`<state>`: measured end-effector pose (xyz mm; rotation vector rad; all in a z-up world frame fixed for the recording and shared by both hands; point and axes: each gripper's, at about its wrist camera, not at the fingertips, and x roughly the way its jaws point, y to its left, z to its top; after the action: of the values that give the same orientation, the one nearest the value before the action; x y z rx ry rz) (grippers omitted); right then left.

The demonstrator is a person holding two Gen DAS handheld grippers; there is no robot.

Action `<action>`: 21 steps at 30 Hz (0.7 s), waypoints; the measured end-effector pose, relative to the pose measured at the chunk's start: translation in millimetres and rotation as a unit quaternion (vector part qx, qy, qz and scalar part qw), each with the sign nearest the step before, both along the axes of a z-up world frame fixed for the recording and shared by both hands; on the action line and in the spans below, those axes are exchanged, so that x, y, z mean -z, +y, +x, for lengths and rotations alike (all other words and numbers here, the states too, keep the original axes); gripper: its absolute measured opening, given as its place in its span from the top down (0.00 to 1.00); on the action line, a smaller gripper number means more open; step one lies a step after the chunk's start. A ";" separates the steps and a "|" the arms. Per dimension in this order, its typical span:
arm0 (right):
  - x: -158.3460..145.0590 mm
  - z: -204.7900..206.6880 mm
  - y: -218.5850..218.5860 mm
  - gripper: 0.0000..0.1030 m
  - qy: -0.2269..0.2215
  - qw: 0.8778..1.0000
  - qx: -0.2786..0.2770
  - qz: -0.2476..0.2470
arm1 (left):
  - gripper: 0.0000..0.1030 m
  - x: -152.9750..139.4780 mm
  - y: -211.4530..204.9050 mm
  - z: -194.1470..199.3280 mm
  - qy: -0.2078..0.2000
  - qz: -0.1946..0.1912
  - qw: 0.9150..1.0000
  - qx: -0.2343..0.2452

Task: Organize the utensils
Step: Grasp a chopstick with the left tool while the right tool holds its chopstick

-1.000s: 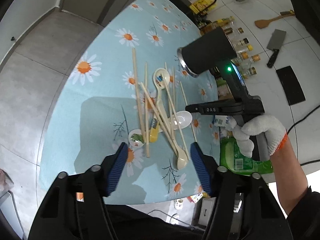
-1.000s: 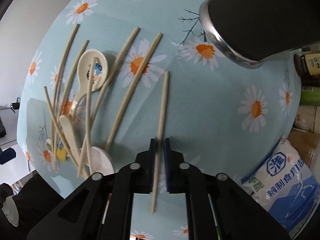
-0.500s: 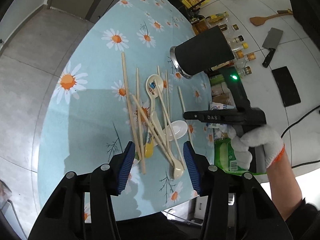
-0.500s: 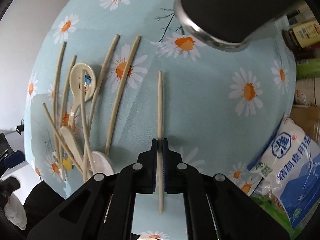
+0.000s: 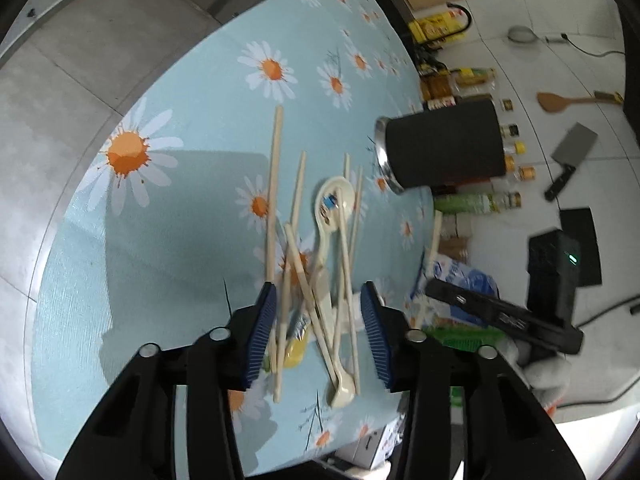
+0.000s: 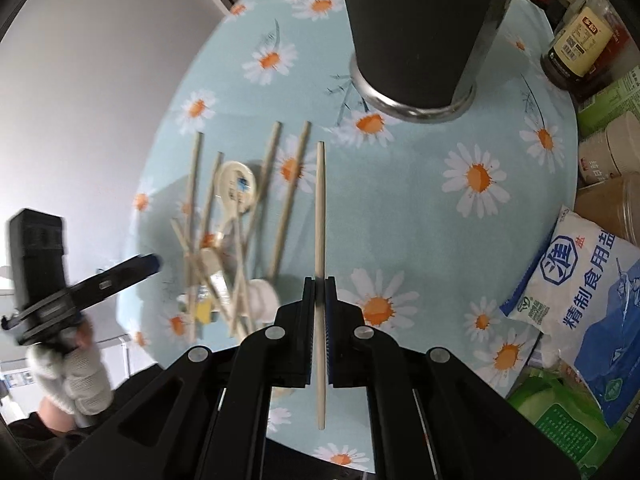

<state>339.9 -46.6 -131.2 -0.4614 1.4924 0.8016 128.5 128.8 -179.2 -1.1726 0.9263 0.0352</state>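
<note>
A loose pile of pale chopsticks point(image 5: 276, 184) and cream spoons point(image 5: 334, 200) lies on the daisy tablecloth point(image 5: 192, 240). My left gripper point(image 5: 317, 292) hangs low over the near end of the pile. Its jaws are closing, with several chopsticks and spoon handles between the blue pads point(image 5: 262, 332), but not clamped. My right gripper point(image 6: 319, 282) is shut on one chopstick point(image 6: 320, 200), held clear of the cloth and pointing at the black utensil holder point(image 6: 416, 20). In the left wrist view that holder point(image 5: 444, 144) stands at the table's right edge.
A blue-and-white salt bag point(image 6: 580, 280), a green packet point(image 6: 560, 412) and sauce bottles point(image 6: 580, 40) crowd the table's right rim. On the floor beyond lie a cleaver point(image 5: 572, 152) and a wooden spatula point(image 5: 560, 101). A gloved hand point(image 6: 76, 368) holds the left gripper.
The left gripper sank toward the pile and its jaws narrowed around the utensils. The right gripper rose, lifting its chopstick off the cloth, with the holder now straight ahead.
</note>
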 end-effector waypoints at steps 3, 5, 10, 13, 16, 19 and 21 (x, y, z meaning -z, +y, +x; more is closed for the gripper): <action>-10.1 -2.6 -3.3 0.94 0.024 0.999 0.007 0.030 | 0.69 2.1 -2.3 7.5 0.006 0.010 1.000 -0.011; -15.4 -4.9 -8.2 0.94 0.033 0.998 0.008 0.049 | 0.69 1.5 -3.8 11.8 0.005 0.019 1.000 -0.013; -18.5 -7.7 -12.7 0.94 0.058 0.995 0.007 0.078 | 0.72 3.2 -8.0 20.7 0.020 0.033 0.999 -0.028; -20.2 -6.7 -17.2 0.94 0.068 0.993 0.003 0.092 | 0.75 6.1 -9.8 23.1 0.029 0.038 0.998 -0.034; -21.8 -6.3 -23.7 0.94 0.080 0.992 -0.001 0.097 | 0.86 7.1 -11.9 26.6 0.033 0.048 0.998 -0.038; -19.8 -5.0 -27.6 0.94 0.086 0.991 -0.002 0.100 | 0.90 4.7 -16.0 31.0 0.028 0.054 0.997 -0.037; -18.7 -4.0 -30.7 0.94 0.089 0.991 -0.001 0.101 | 0.90 5.3 -18.2 33.7 0.030 0.060 0.997 -0.036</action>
<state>335.9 -77.3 -112.4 -0.2450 1.5551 1.0058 162.2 110.7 -184.5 -1.0983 0.9221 0.1837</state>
